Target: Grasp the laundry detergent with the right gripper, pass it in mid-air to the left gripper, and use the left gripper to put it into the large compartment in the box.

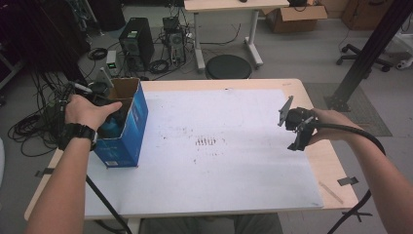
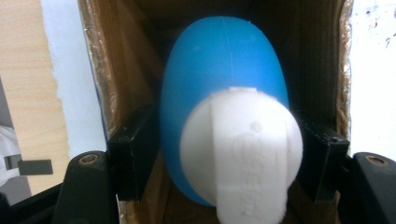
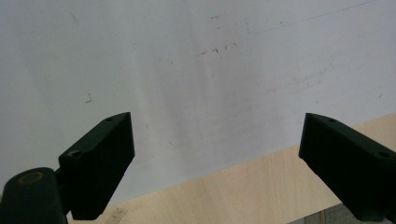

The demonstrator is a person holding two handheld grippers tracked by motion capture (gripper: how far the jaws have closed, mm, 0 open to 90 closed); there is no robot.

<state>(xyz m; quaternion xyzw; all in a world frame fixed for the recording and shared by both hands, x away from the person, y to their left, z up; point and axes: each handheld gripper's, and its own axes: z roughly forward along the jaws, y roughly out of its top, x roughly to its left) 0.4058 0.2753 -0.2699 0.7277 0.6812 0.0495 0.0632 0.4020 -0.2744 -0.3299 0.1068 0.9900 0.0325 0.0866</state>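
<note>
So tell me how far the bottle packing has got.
Looks done: the blue bottle with its white cap is inside the blue box. In hand: the left hand-held gripper straddles it. Left: withdrawing. The right hand-held gripper hangs open, holding nothing.

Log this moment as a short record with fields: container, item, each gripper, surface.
container: blue cardboard box, open top, at the table's left side
item: blue bottle with a white cap, inside the box
left gripper: reached into the box, jaws either side of the bottle, grip uncertain
right gripper: open, holding nothing, above the table's right side
surface: white sheet on a wooden table
</note>
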